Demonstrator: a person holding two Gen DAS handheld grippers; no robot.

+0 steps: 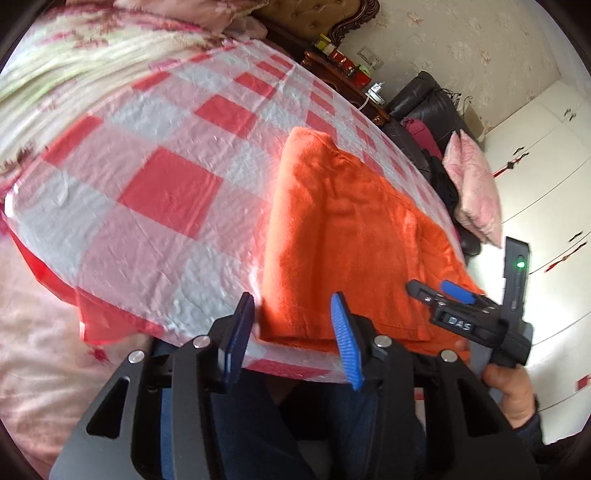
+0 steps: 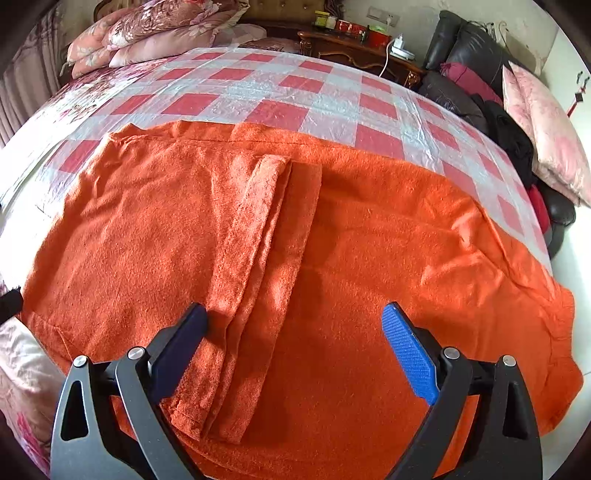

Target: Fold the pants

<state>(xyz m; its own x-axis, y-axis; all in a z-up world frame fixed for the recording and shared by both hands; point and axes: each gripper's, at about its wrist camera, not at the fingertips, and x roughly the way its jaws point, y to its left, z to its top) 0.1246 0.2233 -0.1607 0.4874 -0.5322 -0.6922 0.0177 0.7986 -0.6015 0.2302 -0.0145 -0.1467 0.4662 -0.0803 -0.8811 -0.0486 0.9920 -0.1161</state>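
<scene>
Nearest in the right wrist view, the right claw (image 2: 295, 347) hangs released, jaws spread wide, just above the pants (image 2: 332, 258), gripping nothing. The orange pants lie spread across the near side of the bed, on the checked plastic sheet (image 2: 280, 107), with 1 folded strip (image 2: 258, 258) lying lengthwise on top between the 2 jaws' lines.

In the left wrist view, the left claw (image 1: 295, 332) is also released, its jaws apart at the near edge of the pants (image 1: 332, 229), holding nothing. The frame is blurred, so whether a finger touches the cloth I cannot tell. The right claw (image 1: 439, 291) shows at the right, over the cloth's near corner.

Risks, as I judge them:
- The cloth looks thick and fuzzy; a pinch may catch only the top layer, so the fold drags crooked.
- The sheet looks slick and wrinkled; a jaw set low could grab it with the cloth and lift both.
- The pants hang at the bed's near edge; a pull toward the person could slide them off.

Farther off, pillows (image 2: 147, 33) sit at the head of the bed.
</scene>
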